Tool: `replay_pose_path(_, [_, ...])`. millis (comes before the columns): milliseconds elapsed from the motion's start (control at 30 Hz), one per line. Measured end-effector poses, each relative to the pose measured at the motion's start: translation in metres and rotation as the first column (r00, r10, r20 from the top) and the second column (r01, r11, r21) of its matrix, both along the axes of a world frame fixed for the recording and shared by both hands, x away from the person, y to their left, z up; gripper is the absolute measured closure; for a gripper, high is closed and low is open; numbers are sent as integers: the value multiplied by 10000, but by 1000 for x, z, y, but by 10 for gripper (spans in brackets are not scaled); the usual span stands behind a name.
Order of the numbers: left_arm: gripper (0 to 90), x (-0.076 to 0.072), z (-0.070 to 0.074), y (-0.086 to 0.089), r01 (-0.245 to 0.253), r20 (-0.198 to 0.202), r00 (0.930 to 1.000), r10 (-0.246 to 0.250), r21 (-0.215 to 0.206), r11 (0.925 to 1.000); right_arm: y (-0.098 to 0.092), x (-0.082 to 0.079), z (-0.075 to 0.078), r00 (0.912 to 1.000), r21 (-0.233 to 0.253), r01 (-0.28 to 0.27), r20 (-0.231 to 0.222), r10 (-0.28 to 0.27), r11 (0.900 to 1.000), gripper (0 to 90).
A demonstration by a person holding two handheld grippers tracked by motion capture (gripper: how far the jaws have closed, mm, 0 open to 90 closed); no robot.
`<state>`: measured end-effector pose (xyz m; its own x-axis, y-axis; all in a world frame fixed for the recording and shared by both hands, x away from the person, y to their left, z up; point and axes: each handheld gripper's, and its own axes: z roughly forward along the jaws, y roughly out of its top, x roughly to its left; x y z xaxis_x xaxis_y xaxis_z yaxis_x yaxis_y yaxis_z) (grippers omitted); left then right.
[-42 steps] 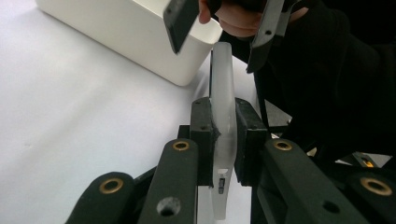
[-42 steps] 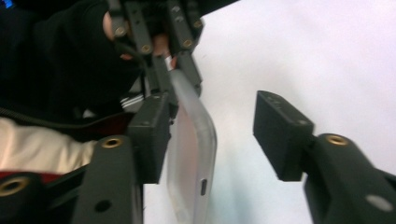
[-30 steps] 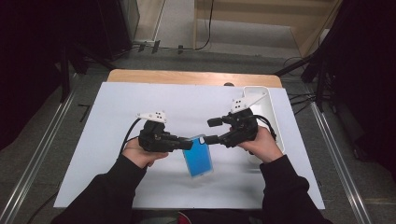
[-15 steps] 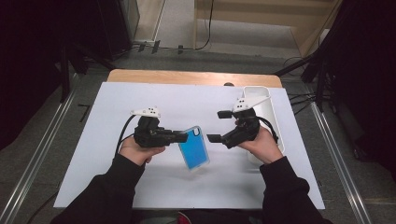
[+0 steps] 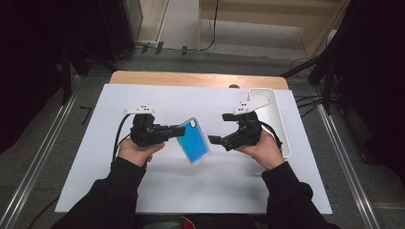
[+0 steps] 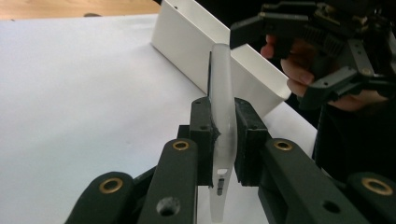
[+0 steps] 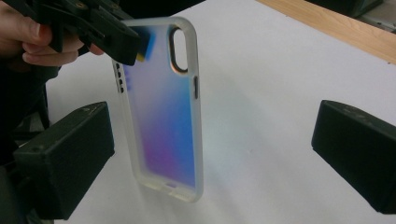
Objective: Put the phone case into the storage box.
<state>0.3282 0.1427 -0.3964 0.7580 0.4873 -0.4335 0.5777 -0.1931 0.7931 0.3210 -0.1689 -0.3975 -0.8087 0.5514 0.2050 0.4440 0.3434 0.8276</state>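
A translucent phone case [image 5: 193, 140] with a blue-to-purple back hangs tilted above the white table sheet [image 5: 105, 157]. My left gripper [image 5: 180, 130] is shut on its top corner near the camera cut-out. In the left gripper view the case [image 6: 221, 93] stands edge-on between the closed pads of my left gripper [image 6: 222, 140]. My right gripper [image 5: 219, 128] is open just right of the case, not touching it. In the right gripper view the case [image 7: 163, 112] hangs between that gripper's wide-apart pads [image 7: 65, 158], with the left gripper [image 7: 109, 39] clamped on its upper edge.
A long white tray [image 5: 274, 119] lies along the right edge of the sheet, behind my right hand; its wall [image 6: 187, 37] also shows in the left gripper view. A wooden table edge [image 5: 191, 78] runs along the back. Floor rails and dark stands flank the table.
My left gripper has lifted the case off the sheet and carried it up and slightly left, tilting it. The right gripper has stayed almost where it was, apart from the case.
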Motion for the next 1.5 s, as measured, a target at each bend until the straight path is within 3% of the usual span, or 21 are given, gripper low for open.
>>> replay_pose_path(300, [796,2,1,4,-733,84,9973,731,202,9971,11,-2,-7,9980,-84,633,71,-633,9980,0])
replay_pose_path(533, [797,3,-1,4,-1265,70,9920,1263,497,9907,21,-5,-12,9955,-277,936,136,-933,9952,0])
replay_pose_path(733, [797,3,-1,2,-1512,-50,9884,1518,653,9864,29,-7,-15,9924,-110,1209,237,-1206,9926,0])
replay_pose_path(1000, [796,3,-2,-1,-1646,-330,9854,1672,713,9838,40,-12,-16,9873,19,1538,401,-1537,9881,0])
replay_pose_path(1500, [797,1,-5,-9,-1508,-938,9833,1561,608,9867,62,-18,-26,9829,-429,1777,559,-1752,9831,0])
